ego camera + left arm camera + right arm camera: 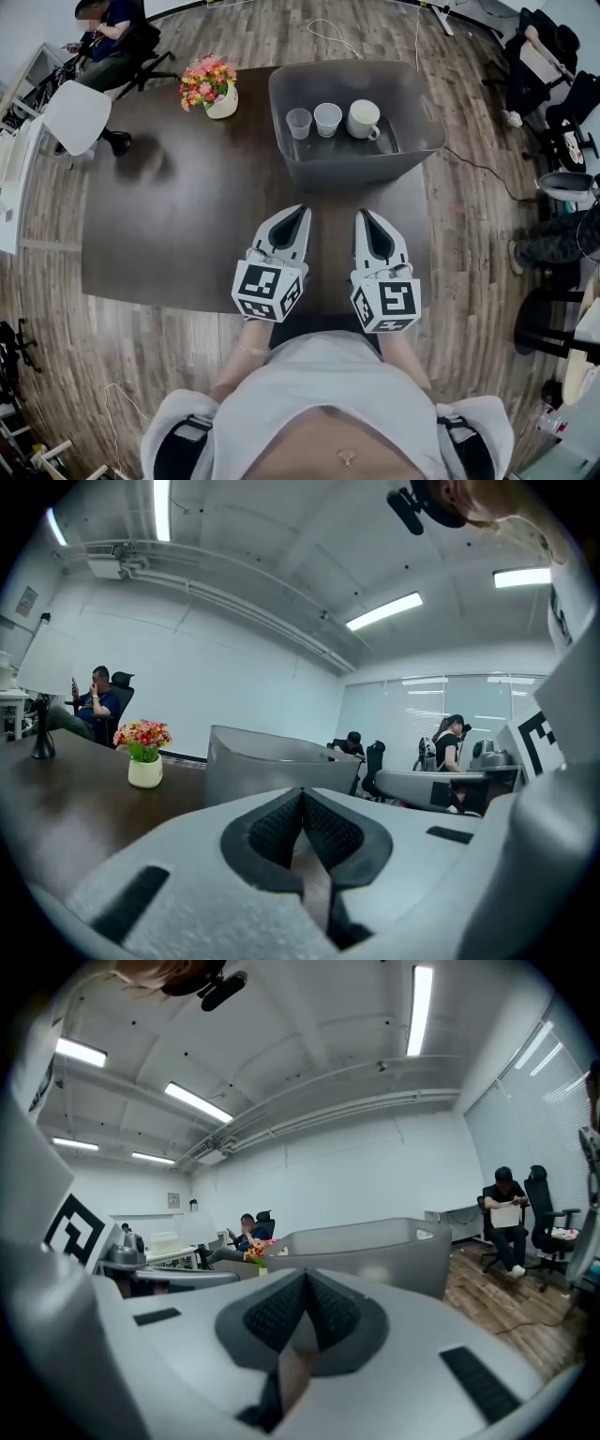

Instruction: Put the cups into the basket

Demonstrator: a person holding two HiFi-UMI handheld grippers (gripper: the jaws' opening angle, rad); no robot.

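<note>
A grey plastic basket [427, 112] stands at the far side of the dark table [169, 225]. Inside it sit two small clear cups [299, 123] [327, 119] and a white mug [364, 119] in a row. My left gripper [304, 209] and right gripper [362, 214] lie side by side near the table's front edge, both pointing at the basket and well short of it. Each is shut with nothing between its jaws. The basket's wall [272, 771] rises ahead in the left gripper view, and it also stands ahead [375, 1255] in the right gripper view.
A white pot of flowers [211, 84] stands on the table left of the basket. A seated person [108, 42] and a white chair [75, 114] are beyond the table's far left corner. Office chairs [553, 103] crowd the right side on the wooden floor.
</note>
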